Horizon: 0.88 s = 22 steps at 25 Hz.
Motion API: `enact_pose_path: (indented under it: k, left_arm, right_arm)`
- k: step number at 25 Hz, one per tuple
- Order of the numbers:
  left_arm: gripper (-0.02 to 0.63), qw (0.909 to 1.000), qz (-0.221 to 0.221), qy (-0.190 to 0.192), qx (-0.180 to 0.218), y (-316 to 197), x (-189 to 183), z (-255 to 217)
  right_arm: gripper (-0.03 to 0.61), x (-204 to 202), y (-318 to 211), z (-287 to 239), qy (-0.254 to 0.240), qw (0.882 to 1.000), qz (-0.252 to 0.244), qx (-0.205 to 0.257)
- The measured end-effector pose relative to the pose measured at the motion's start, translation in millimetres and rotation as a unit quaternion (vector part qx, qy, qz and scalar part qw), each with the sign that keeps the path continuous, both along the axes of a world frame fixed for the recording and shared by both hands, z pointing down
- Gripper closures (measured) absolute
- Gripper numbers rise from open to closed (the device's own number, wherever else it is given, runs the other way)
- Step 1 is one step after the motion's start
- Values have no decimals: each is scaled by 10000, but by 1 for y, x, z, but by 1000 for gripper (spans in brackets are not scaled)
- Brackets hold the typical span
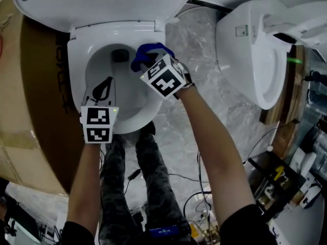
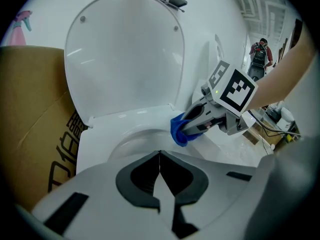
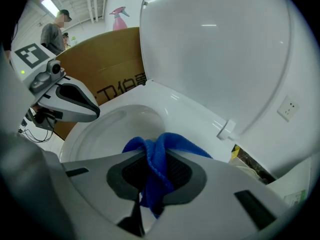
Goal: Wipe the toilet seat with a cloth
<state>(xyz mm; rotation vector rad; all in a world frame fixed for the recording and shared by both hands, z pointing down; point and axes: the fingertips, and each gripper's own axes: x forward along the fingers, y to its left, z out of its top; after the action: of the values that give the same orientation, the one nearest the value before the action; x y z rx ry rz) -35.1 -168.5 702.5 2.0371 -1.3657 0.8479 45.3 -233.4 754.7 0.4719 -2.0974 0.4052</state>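
toilet (image 1: 117, 32) fills the head view, lid (image 1: 102, 4) up, brown box (image 1: 36, 111) on its left, a second toilet (image 1: 250, 50) off right. two tools are over the bowl (image 1: 127, 101). the right hand-held gripper (image 1: 142, 61) is at the back right of the rim (image 1: 75, 60), clenched on the blue cloth (image 1: 149, 51), which is bunched at its tip near the hinge. the left hand-held gripper (image 1: 106, 84) hangs over the front left, jaws pressed together, nothing in them.

looks like the wipe itself is in hand, a pass along the back of the rim. next move, i'd say: drag the cloth round the rim with steady downward pressure, grip kept tight, left tool kept clear.

the right gripper view shows the cloth folded between the pads and hanging below them; in the head view the marker cube (image 1: 164, 78) hides that. the left gripper view alone shows its shut jaws meeting in a line, the cloth tip low at the rim from the side, and a person (image 2: 260, 56) far back.
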Motion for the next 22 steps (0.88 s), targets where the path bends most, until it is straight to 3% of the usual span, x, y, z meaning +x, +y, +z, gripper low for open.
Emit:
enact_pose_path:
  k: [10,22]
  left_arm:
    - [601,10000,-83,22,24,-14,-14,0]
    - [601,9992,-368,136,58,-25,-45,0]
  right_arm:
    - [517,-21,-35,-6,-192,9998,-2,64]
    - [517,-75,-54,-10,-233,9993,-272,132]
